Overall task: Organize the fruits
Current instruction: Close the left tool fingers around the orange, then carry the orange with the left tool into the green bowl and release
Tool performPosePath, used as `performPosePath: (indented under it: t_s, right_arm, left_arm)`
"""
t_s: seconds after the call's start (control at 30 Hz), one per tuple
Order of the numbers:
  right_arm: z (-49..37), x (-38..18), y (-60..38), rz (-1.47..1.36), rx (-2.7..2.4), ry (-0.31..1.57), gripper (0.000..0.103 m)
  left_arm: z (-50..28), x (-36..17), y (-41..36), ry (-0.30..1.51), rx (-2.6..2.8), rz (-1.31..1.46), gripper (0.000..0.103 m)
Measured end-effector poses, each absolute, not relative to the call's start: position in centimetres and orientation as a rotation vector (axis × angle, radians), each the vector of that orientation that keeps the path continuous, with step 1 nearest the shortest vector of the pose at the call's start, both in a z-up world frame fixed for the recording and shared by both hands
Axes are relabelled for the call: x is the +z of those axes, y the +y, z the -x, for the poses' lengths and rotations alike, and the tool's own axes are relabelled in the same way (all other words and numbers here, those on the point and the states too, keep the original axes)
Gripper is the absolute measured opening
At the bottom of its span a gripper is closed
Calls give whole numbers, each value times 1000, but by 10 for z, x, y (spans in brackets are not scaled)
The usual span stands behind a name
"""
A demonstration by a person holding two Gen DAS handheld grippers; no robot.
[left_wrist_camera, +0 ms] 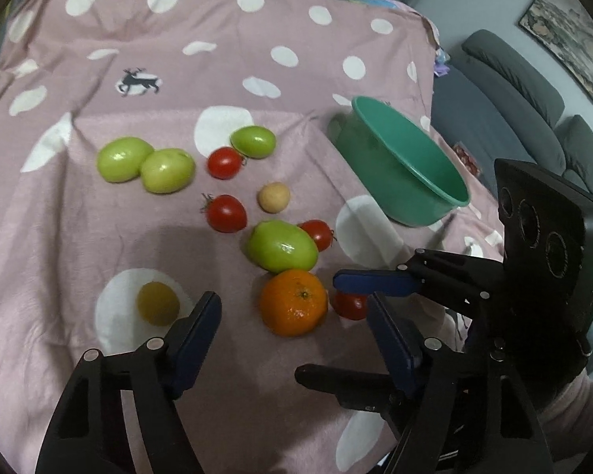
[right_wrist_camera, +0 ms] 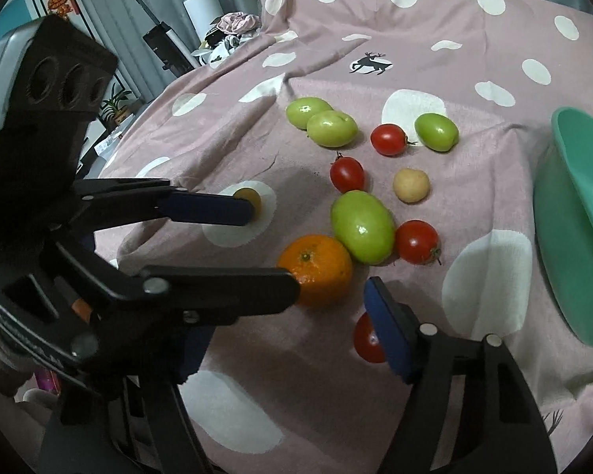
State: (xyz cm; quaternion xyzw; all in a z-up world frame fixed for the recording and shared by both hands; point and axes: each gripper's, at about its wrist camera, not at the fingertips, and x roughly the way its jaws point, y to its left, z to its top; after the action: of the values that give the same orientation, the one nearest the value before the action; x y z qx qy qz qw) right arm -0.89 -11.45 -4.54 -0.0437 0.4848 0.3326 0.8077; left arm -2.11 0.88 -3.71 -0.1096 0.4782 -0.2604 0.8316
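A pink cloth [left_wrist_camera: 257,79] with white dots covers the table, and the fruit lies loose on it. The left tongs [left_wrist_camera: 292,316] hang above the near edge with their blue pads spread wide and nothing between them; the orange [left_wrist_camera: 294,302] sits on the cloth just ahead of the gap. The right tongs [left_wrist_camera: 359,296] reach in from the right, also wide open and holding nothing, with one blue pad above a red tomato [left_wrist_camera: 350,305] that lies just right of the orange; the other pad shows in the right wrist view, to the right of that tomato [right_wrist_camera: 365,339].

Just beyond the orange lies a large green fruit [left_wrist_camera: 282,245], touching it or nearly so, with a second red tomato [left_wrist_camera: 318,234] against its far right side. Farther off sit a small pale yellow fruit [left_wrist_camera: 273,196] and two more red tomatoes [left_wrist_camera: 226,212] [left_wrist_camera: 224,162]. At the far left two green fruits [left_wrist_camera: 123,158] [left_wrist_camera: 168,170] touch each other, and a third [left_wrist_camera: 254,141] lies beside the farthest tomato.

A green bowl [left_wrist_camera: 435,158] stands tilted at the right edge of the cloth, well apart from the fruit; its visible inside holds none. A small dull yellow fruit [left_wrist_camera: 158,302] rests on a white patch at the near left.
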Motion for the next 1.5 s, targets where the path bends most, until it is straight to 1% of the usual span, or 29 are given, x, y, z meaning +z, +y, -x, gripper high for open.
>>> performPosePath:
  t_s: [0.13,0.27,0.37,0.5,0.53,0.6,0.63,0.67,0.77,1.13,1.5]
  right_arm:
    - [8,-48,-114,92,723,1038,70]
    - [7,-52,-111,111,743,1042,67]
    - [6,-53,-109,121,743,1042,66]
    - [4,-55,-109,128,741,1045,63]
    - [3,-55,-109,131,741,1045,63]
    - [3,-56,-109,144,738,1045,59]
    - [3,-57,-109,148,734,1046,56]
    - [2,-58,-109,150,729,1049,51]
    - [-2,-63,-110,140,703,1068,44]
    - [5,-58,-112,118,678,1031,43]
    - [9,-7,-137,145,607,879,43]
  left_arm:
    - [16,-40,4,1042,-580,243,75]
    - [13,-45,-4,1064,-591,218,62]
    - [11,-48,-6,1078,-591,222,55]
    - [9,-52,-6,1086,-579,216,51]
    - [8,-53,-6,1088,-577,215,48]
    - [7,-55,-5,1095,-571,214,45]
    - [6,-55,-5,1099,-568,216,44]
    - [4,-57,-4,1103,-567,221,44]
    - [4,-58,-4,1108,-565,227,44]
    - [10,-50,-6,1074,-559,231,43]
    - [7,-1,-30,934,-609,170,43]
